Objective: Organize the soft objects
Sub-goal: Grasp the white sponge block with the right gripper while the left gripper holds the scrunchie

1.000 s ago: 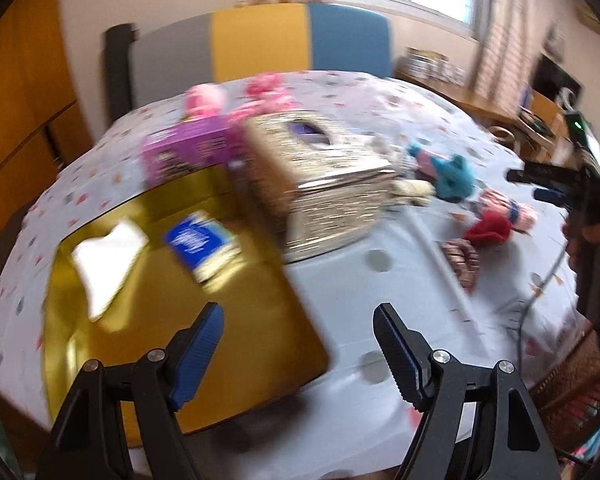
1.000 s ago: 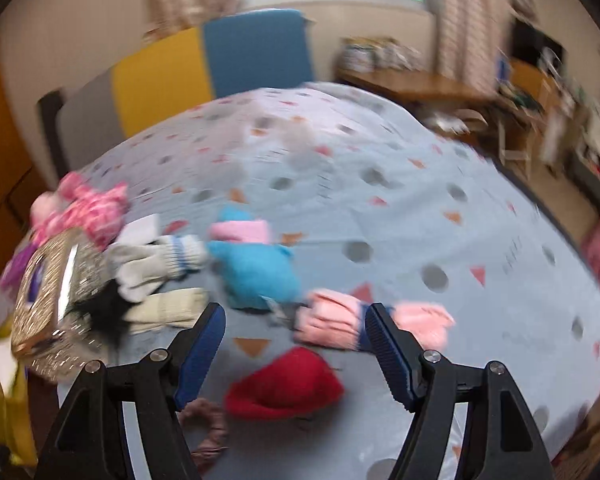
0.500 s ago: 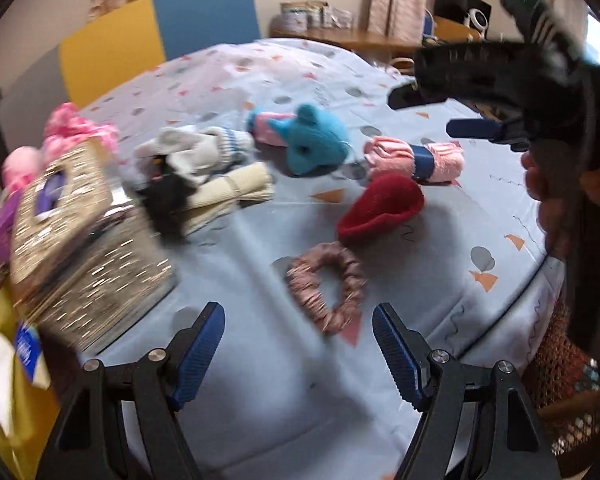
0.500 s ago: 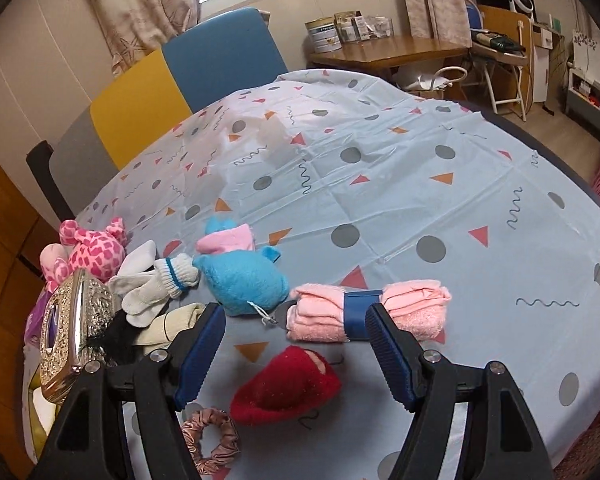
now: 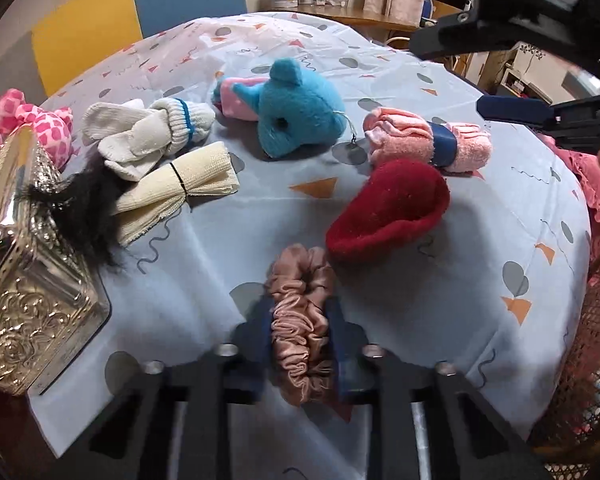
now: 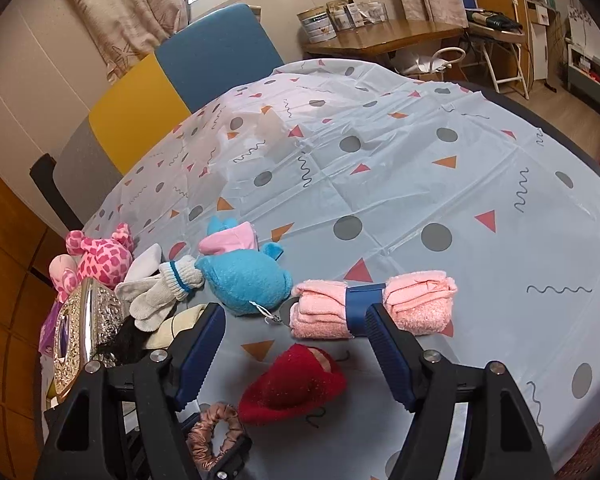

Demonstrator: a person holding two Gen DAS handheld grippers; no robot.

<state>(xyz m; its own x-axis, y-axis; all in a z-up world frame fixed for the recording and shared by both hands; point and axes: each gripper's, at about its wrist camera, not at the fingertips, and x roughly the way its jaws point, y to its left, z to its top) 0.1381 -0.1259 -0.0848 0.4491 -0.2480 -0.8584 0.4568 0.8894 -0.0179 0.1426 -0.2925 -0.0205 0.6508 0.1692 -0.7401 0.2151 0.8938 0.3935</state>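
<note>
Patterned cloth covers the counter (image 5: 204,280). One scrunchie (image 5: 300,320), long axis running away from the near edge, has just been clamped by the left gripper (image 5: 300,332); the right gripper (image 6: 292,344) fingers are spread over one towel roll (image 6: 416,300).

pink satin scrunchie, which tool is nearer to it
Left. The left tool has just been closing around the pink satin scrunchie; the right tool hangs open beyond it, above the red knitted hat.

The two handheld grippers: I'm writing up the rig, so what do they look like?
Both the left gripper and right gripper have matte black angular frames with triangular cut-outs and silver bolt heads. Their fingers carry dark blue pads, ribbed on the right one. No sleeve or cable shows clearly.
</note>
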